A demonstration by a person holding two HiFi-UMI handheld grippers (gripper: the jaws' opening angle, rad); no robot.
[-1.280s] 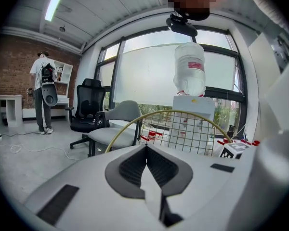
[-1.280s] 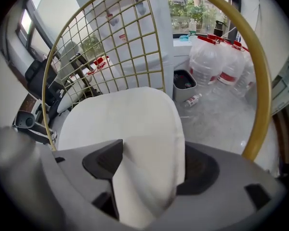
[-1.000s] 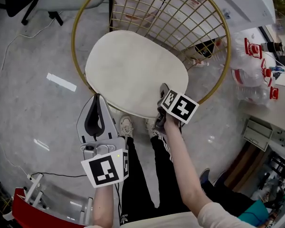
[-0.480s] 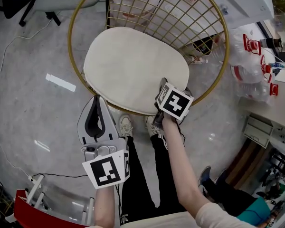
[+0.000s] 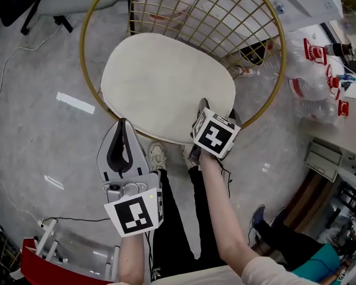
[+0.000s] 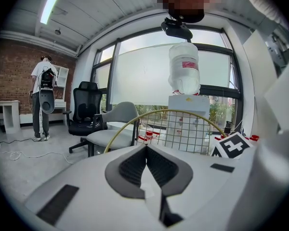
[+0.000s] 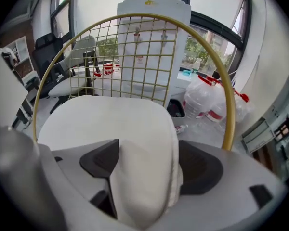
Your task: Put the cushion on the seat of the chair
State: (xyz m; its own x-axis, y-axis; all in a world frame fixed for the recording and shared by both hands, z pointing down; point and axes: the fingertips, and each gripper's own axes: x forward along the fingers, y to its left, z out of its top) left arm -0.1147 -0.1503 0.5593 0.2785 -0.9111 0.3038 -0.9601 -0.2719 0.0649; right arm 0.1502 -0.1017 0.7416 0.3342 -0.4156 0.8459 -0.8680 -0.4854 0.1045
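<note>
Where it all stands: grey concrete floor (image 5: 41, 58), with a white tape strip (image 5: 75, 102) at the left of the head view.
Room: brick wall (image 6: 9, 76) at the far left of the left gripper view, tall windows (image 6: 144, 71) across its centre, ceiling light (image 6: 53, 1) at its upper left.
Cushion (image 5: 166, 85): white, lying flat on the seat of the chair (image 5: 82, 46), upper centre of the head view.
Counts: one cushion, one gold wire chair, two grippers, two shoes (image 5: 157, 157).
Office seats: two, a black office chair (image 6: 86, 115) and a grey office chair (image 6: 116, 121).
Left gripper (image 5: 121, 123): lower left, jaws clenched together on nothing, tip near the cushion's lower-left rim.
Right gripper (image 5: 203, 104): at the cushion's lower-right rim; jaws spread wide and have just been opening, and the rim lies between them.
Only in the left gripper view: a standing person (image 6: 42, 100), the wall, the office seats.
Only in the head view: the shoes, the tape strip.
Only in the right gripper view: the cushion's folded rim inside the jaws; the jugs (image 7: 209, 102) at right also show in the head view.
</note>
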